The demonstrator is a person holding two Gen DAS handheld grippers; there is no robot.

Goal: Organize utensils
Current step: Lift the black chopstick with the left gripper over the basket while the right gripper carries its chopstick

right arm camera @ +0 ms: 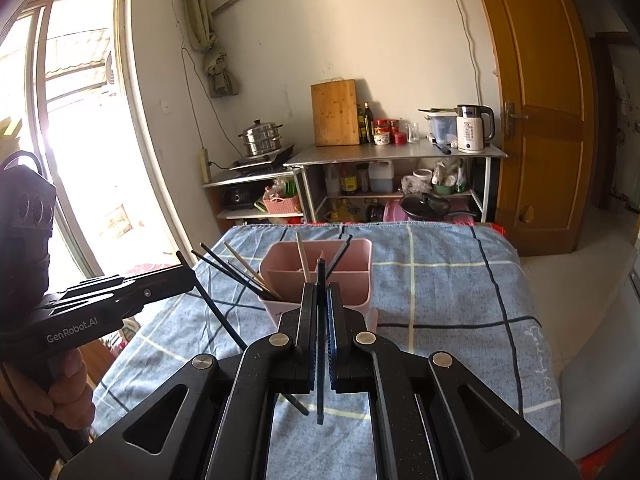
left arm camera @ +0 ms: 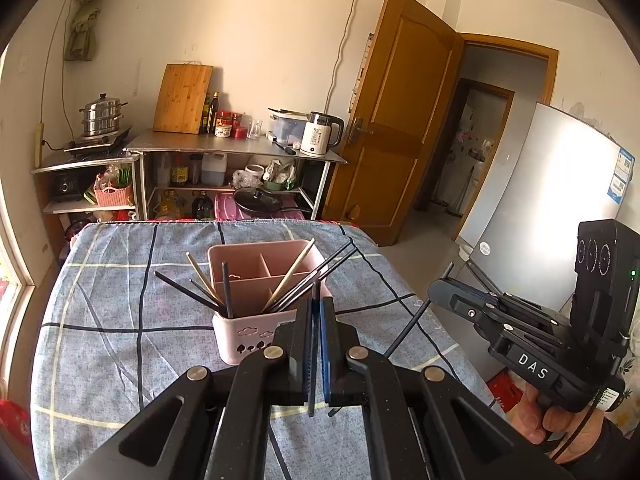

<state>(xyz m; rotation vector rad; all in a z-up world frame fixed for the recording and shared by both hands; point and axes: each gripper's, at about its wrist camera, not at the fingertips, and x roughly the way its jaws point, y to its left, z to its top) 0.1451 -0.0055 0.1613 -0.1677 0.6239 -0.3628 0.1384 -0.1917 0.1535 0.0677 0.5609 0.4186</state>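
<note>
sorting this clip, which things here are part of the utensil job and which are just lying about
Job: left gripper and right gripper, each shut on a black chopstick; pink holder.
Lying about: kettle, cutting board, steamer pot.

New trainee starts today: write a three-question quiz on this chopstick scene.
1. True or false: each gripper is shut on a black chopstick.
2. The pink holder stands on: A) a steel shelf B) the checked cloth C) the floor.
3. Fill in: the holder's inside is split by ____ into compartments.

Key:
1. True. The left gripper clamps one chopstick, and the right gripper clamps another chopstick.
2. B, the checked cloth.
3. Dividers.
</note>
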